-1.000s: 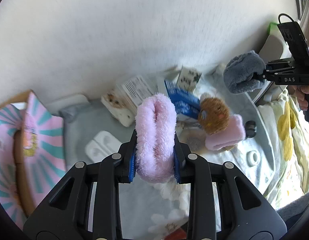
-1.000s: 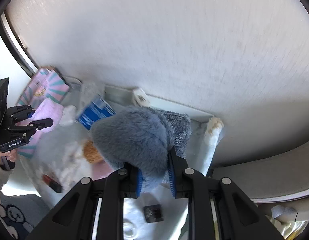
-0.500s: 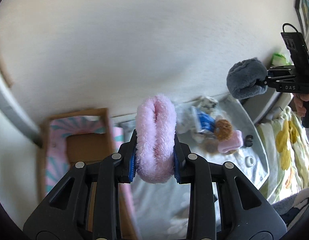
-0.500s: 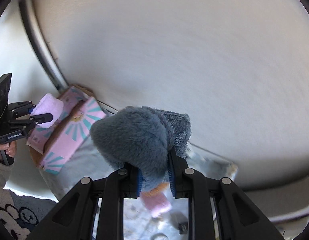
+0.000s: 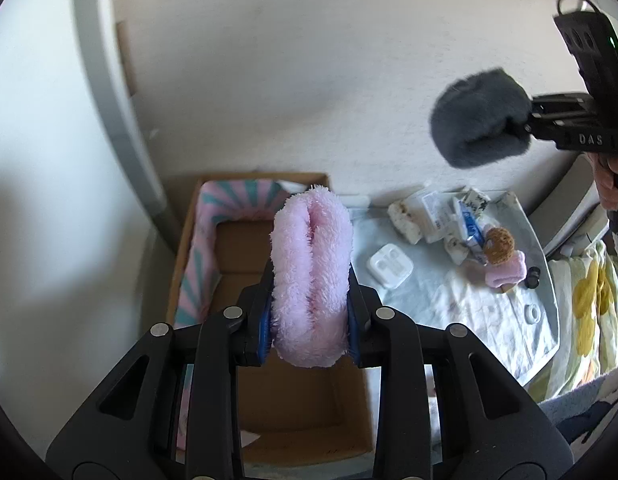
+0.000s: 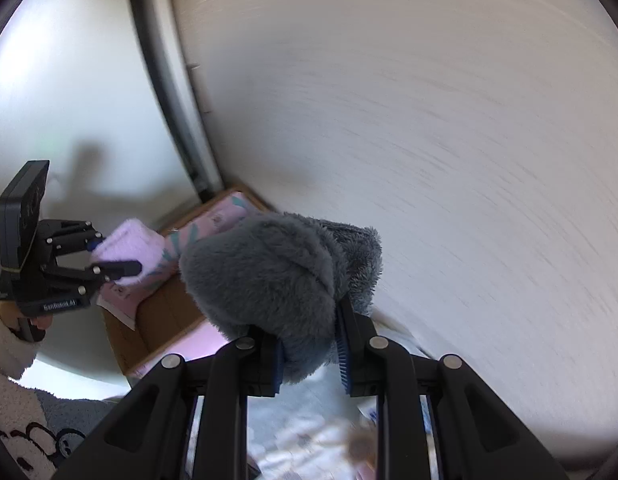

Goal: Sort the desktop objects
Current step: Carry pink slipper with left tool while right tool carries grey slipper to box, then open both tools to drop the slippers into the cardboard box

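In the left wrist view, the left gripper (image 5: 309, 320) clamps a fluffy pink folded sock (image 5: 311, 276), which now hangs over the open brown cardboard box (image 5: 293, 408) rather than over the cluttered pale cloth (image 5: 461, 300) to the right; a drop looks near. In the right wrist view, the right gripper (image 6: 309, 364) squeezes a furry grey sock (image 6: 269, 280), carried leftward towards that box too.
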Tool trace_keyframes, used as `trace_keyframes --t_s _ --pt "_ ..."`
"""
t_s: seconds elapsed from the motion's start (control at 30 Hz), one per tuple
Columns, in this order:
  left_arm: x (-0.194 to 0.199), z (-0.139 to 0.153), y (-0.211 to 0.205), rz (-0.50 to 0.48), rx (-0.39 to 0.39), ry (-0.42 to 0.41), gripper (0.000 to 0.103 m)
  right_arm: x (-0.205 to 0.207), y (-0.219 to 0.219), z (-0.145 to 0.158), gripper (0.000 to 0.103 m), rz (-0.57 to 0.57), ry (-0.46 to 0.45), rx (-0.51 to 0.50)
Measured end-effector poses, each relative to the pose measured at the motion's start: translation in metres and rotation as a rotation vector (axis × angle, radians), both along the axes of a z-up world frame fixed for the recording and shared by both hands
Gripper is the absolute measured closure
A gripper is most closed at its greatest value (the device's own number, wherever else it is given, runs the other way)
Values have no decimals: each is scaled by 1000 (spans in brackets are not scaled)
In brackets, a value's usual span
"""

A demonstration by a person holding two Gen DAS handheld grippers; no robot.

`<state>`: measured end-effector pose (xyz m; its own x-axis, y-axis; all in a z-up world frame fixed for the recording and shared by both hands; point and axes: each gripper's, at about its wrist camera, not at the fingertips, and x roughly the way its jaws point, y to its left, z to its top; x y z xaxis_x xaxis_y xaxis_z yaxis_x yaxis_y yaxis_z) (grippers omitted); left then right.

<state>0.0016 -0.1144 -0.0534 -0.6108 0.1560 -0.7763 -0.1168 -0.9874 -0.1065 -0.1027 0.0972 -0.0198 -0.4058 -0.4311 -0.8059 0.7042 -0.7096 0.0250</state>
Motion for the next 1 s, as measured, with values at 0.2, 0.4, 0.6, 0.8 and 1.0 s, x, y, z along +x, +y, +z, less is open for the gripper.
trace_keyframes --t_s 0.2,0.4,0.6,0.8,1.0 --pt "10 -26 -20 35 7 -75 78 -4 -63 -23 83 117 -28 28" --pt "14 -60 -26 52 11 -190 78 -11 -121 -61 83 207 -99 106" --pt "11 -93 -33 90 66 -303 78 -20 -172 -103 83 251 -171 182" --pt "6 -108 -31 93 48 -340 78 -30 -195 -134 83 277 -210 244" --pt "6 -115 -32 89 55 -354 78 -36 -200 -140 83 289 -215 252"
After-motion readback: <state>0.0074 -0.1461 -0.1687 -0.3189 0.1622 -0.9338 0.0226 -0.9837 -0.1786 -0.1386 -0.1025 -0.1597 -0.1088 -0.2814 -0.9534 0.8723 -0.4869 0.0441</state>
